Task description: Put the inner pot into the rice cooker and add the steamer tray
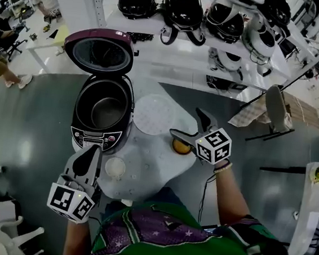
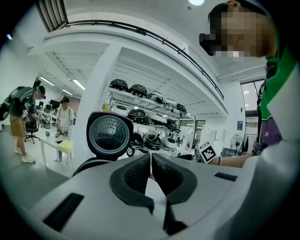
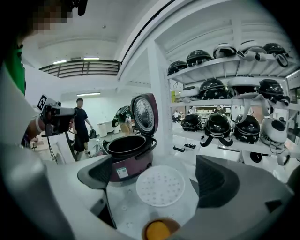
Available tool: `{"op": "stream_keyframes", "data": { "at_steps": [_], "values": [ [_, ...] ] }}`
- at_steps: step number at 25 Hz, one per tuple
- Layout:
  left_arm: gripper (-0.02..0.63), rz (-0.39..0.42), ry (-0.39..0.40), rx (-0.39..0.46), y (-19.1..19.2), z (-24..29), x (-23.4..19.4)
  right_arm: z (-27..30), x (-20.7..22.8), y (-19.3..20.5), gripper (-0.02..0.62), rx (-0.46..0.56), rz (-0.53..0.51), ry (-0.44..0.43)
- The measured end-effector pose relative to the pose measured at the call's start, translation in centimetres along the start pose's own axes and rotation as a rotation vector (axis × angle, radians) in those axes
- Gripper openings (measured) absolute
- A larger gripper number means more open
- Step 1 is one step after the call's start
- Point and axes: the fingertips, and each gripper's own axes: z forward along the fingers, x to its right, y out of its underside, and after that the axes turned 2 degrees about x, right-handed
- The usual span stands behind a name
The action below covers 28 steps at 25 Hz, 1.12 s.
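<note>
The inner pot (image 1: 108,112) already sits in the open rice cooker (image 1: 93,138), so what remains is the steamer tray (image 1: 154,115), lying flat on the tabletop (image 1: 150,165) just beside the cooker. The right gripper (image 1: 187,124) has its jaws spread wide and empty, aimed at the tray, likely to take its edge. The left gripper (image 1: 94,152), closed on nothing, hangs near the cooker's front, out of the way

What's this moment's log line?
inner pot: in rice cooker | lid: open | steamer tray: on table | left gripper: shut, empty | right gripper: open, empty
</note>
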Motion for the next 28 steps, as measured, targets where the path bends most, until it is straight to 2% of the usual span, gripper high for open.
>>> {"op": "stream_keyframes", "data": {
  "at_steps": [6,13,23,28],
  "values": [
    [0.031,-0.018,-0.071,-0.007,0.3,2.0,0.8,3.7,4.5,3.1,0.545,-0.085,-0.009,-0.047],
    [0.031,-0.041,-0.159,-0.044,1.8,2.6,1.4,7.4,6.6,6.9,0.535,-0.201,-0.07,-0.123],
    [0.031,-0.037,-0.256,-0.063,2.2,2.2,1.5,11.5,10.0,11.3,0.494,-0.283,0.014,-0.152],
    [0.031,-0.046,-0.283,-0.074,2.7,1.8,1.3,13.1,10.6,13.1,0.443,-0.32,0.071,-0.187]
  ]
}}
